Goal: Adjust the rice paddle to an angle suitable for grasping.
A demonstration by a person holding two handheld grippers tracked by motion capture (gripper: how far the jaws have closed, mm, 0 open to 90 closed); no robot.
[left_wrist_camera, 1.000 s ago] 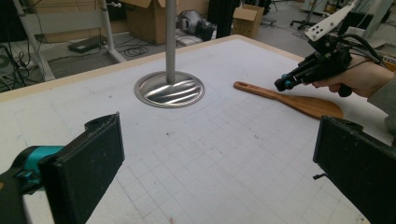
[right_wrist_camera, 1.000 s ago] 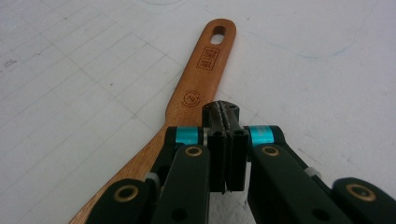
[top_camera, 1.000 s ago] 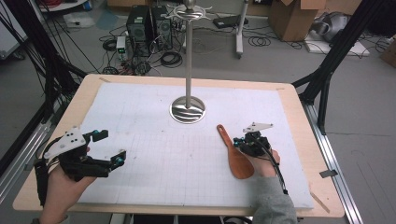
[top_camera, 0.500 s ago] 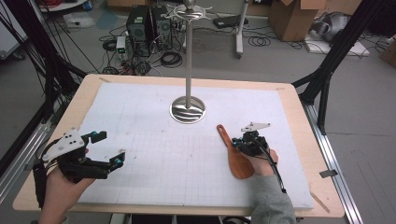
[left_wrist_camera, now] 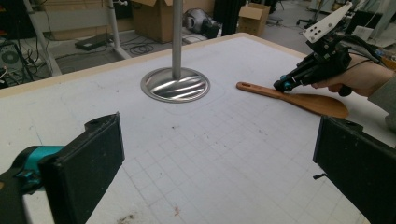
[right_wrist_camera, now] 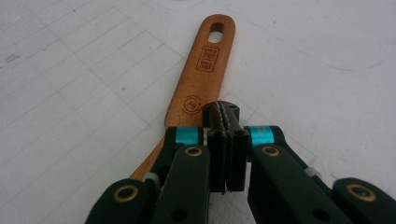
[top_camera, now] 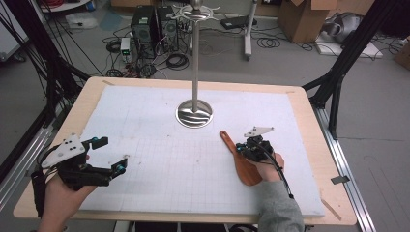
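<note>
A wooden spatula lies flat on the white gridded mat, its holed handle pointing toward the stand. My right gripper is shut, pads pressed together with nothing between them, and its tips sit just over the right edge of the spatula's neck. The left gripper view shows that right gripper resting its tip on the spatula. My left gripper hovers low over the mat at the left front, jaws wide open and empty.
A metal stand with a round base and a tall pole rises at the mat's middle back. The wooden table rim frames the mat. Beyond the table's far edge are cables, boxes and computers on the floor.
</note>
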